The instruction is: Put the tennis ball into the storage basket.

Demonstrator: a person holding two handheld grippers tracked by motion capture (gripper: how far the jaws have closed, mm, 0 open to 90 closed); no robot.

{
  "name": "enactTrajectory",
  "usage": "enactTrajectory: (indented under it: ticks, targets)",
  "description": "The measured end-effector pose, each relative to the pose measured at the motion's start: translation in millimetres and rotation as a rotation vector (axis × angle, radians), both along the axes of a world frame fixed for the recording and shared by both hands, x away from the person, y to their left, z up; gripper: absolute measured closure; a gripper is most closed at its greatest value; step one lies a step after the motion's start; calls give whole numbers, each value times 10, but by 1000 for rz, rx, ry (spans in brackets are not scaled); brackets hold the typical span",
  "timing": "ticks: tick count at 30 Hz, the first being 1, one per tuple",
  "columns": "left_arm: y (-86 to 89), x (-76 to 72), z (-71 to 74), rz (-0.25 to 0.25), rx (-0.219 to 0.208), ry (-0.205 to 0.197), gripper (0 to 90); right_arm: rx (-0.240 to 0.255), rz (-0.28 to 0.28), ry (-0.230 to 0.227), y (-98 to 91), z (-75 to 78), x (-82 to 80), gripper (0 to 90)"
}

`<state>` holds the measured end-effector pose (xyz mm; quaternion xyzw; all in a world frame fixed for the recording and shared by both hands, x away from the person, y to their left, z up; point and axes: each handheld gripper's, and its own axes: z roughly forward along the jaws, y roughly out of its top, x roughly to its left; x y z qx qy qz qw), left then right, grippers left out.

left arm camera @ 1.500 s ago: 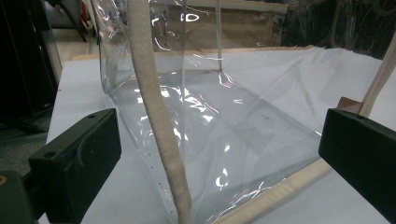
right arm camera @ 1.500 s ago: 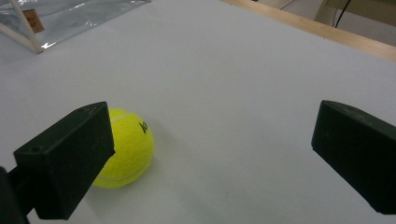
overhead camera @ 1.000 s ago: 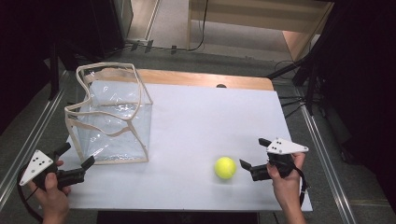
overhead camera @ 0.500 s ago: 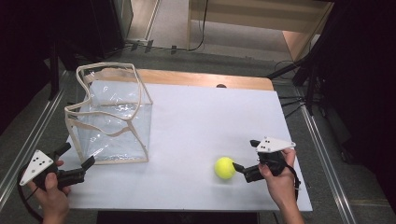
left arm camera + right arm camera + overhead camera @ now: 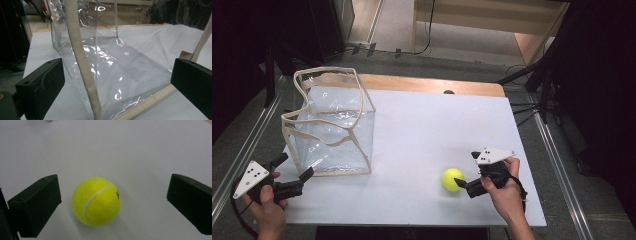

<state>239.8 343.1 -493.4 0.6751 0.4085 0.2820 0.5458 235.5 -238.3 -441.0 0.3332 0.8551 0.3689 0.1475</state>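
Black jaws, grey dotted plates (image 5: 493, 154)

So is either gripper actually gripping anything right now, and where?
Nothing is held. The right gripper is open, its jaws on either side of the tennis ball without touching it. The left gripper is open before the clear bag.

Readable text: none in any view.
Tennis ball (image 5: 96, 201): a small black mark sits on its right side in the right gripper view, too small and curved away to read as letters.
Grey plates on the grippers: small black dots, no lettering, seen from the high view.
Clear bag (image 5: 332, 125): no label or print can be made out.
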Motion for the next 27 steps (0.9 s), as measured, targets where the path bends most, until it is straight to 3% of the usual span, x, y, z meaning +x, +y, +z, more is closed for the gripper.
enactTrajectory:
  ticks: [27]
  targets:
    - [1, 1, 0, -3, 0, 1, 0, -112, 61, 141, 235, -166, 106, 35]
